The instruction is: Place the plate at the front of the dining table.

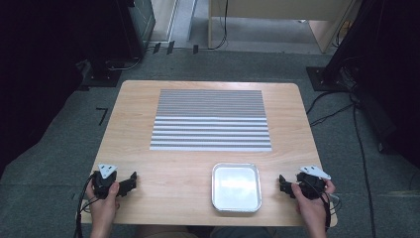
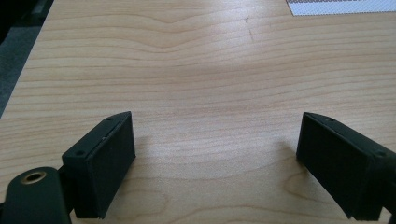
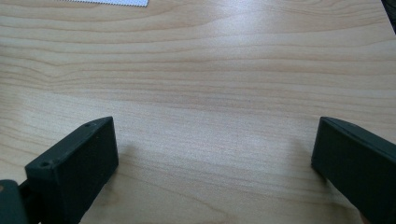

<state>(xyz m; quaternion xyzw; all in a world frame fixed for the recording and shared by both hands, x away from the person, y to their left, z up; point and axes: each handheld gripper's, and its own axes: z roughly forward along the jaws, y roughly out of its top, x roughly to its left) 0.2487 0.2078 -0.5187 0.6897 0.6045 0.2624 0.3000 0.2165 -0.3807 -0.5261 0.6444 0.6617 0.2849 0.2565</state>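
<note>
On table (image 1: 173, 183) near my edge: metal tray (image 1: 236, 187) empty, between my grippers, nearer right one. Left gripper (image 1: 132, 181) and right gripper (image 1: 281, 182) both spread wide, holding nothing. Risk: shallow rim, jaws could slip off or tip tray.

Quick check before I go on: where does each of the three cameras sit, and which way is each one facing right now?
High view: above the person's side, looking forward and down on the table, tray and striped mat; both hands with the left claw and right claw.
Left gripper view: rides the left claw, looking along open jaws over bare wood.
Right gripper view: rides the right claw, likewise.
Shared: both gripper views catch a mat corner.
</note>
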